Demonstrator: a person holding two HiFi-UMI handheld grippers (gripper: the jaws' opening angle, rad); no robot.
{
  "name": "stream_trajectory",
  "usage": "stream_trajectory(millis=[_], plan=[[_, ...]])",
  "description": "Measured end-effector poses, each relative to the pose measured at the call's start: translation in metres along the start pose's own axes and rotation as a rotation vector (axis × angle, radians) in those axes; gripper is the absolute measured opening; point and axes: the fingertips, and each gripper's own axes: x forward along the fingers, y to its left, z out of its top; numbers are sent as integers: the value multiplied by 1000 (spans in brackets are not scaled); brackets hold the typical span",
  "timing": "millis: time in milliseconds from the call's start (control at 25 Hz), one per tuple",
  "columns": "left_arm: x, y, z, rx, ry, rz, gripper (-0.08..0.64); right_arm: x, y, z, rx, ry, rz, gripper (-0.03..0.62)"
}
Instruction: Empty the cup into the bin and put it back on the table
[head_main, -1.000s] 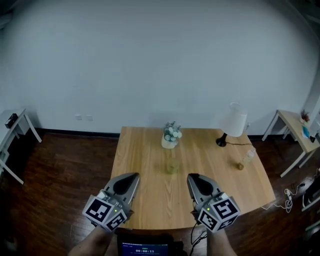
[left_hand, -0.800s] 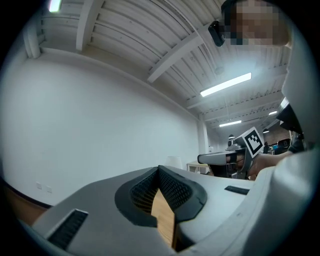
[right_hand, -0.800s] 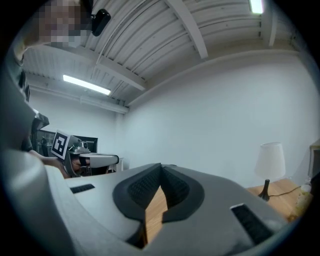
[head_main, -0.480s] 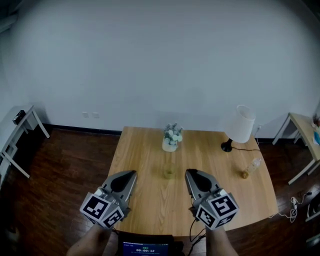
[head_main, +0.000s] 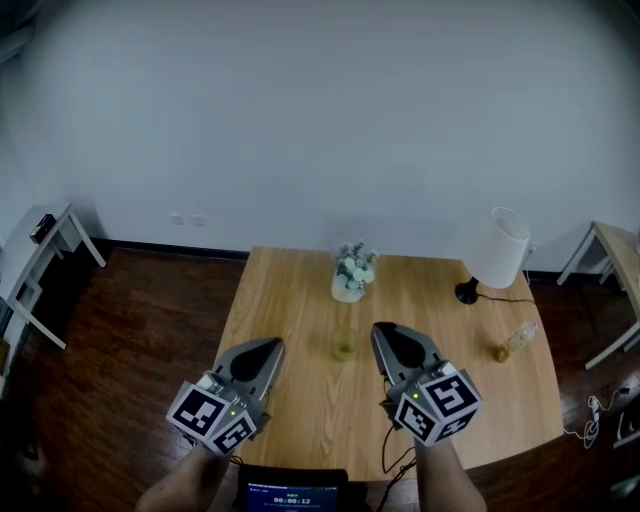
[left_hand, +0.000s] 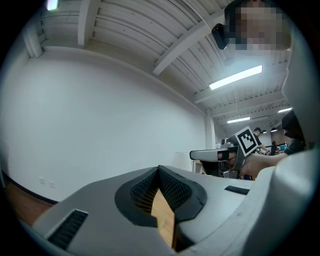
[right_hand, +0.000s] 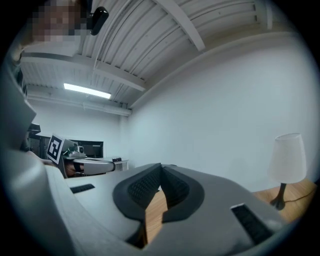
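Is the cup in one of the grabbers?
No, the cup stands on the table, apart from the left gripper and the right gripper.

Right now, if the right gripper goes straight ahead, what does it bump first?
Probably the flower vase beyond the right gripper; height is unclear, so it might pass above it.

Wooden table (head_main: 285, 325), cup (head_main: 344, 349) near its middle, flower pot (head_main: 350, 281) behind it, lamp (head_main: 497, 250) and lying bottle (head_main: 515, 340) at right

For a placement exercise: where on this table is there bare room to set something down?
Bare table: left of vase and cup; between cup and bottle. Crowded: far right corner, lamp and bottle.
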Motion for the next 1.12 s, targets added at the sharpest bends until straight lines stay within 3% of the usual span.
stream_trajectory(millis=[400,1120], plan=[[35,47,-33,-47,34,-16,-9,65,-30,-30,14,71,-18,0],[78,87,-108,-123,167,-12,-9,132,-64,-74,61,123,-12,0]])
